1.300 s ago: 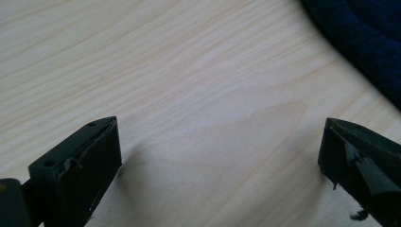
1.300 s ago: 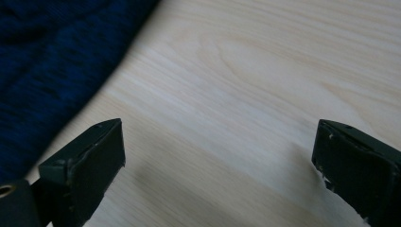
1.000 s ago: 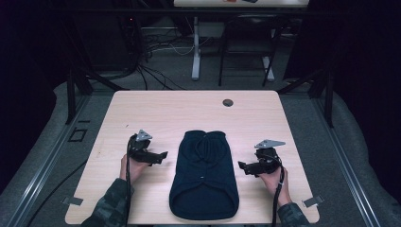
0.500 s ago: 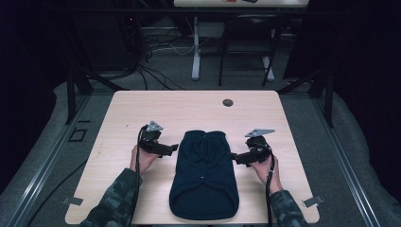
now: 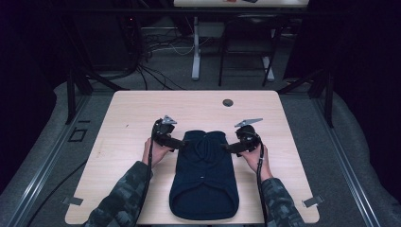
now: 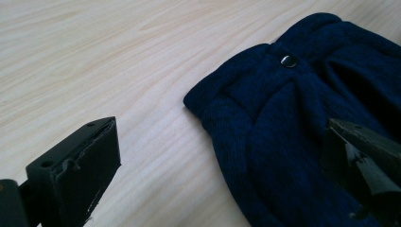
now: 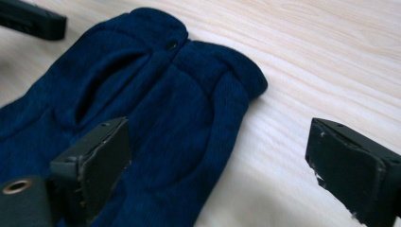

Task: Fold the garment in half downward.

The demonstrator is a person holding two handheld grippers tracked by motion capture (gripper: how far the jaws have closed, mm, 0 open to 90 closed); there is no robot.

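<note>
Navy garment (image 5: 204, 177) lay flat mid-table (image 5: 132, 113). L gripper (image 5: 178, 143) & R gripper (image 5: 229, 147) each straddled a top corner, fingers open, R's just closing slightly. Step: approach to grasp. Next, probably: pinch both corners evenly.

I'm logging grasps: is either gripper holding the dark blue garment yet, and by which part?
Nothing is held. Both the left gripper and right gripper stand open at the shoulders of the garment.

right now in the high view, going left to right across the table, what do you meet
left claw → dark navy knitted garment lying flat → right claw, all on the light wooden table
</note>
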